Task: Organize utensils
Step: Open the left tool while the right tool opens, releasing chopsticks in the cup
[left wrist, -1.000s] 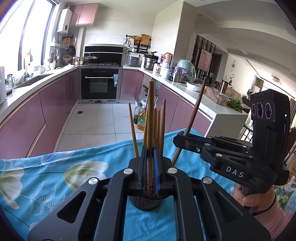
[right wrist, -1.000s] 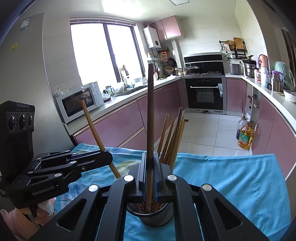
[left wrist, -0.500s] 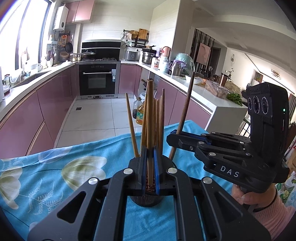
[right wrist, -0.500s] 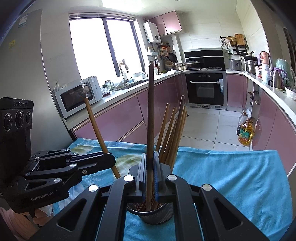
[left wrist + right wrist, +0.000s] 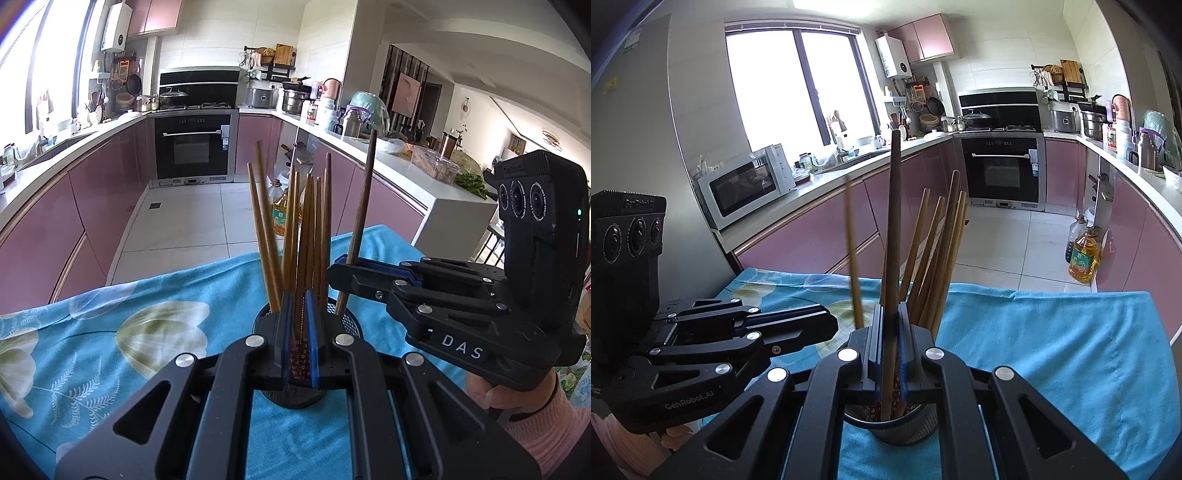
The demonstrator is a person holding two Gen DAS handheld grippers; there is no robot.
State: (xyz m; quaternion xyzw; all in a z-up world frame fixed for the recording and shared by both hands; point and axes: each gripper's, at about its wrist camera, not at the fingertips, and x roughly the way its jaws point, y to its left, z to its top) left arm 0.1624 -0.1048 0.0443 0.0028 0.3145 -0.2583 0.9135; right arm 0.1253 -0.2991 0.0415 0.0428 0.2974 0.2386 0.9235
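The left gripper (image 5: pixel 299 314) sank, lowering its brown wooden chopstick (image 5: pixel 303 258) deeper into the dark mesh holder (image 5: pixel 352 321), toward 6 o'clock.

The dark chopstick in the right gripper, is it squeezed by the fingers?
Touching. The right wrist view shows the right gripper shut on the dark chopstick, blue pads pressed against both its sides.

Readable text, all on the claws. "DAS" in white letters on the side of the right claw (image 5: pixel 340 267), seen from the left wrist view. "GenRobot.AI" in white on the side of the left claw (image 5: pixel 827 326), right wrist view, and again faintly on top of its camera housing. Oil bottle (image 5: pixel 1084 256) label too small to read.
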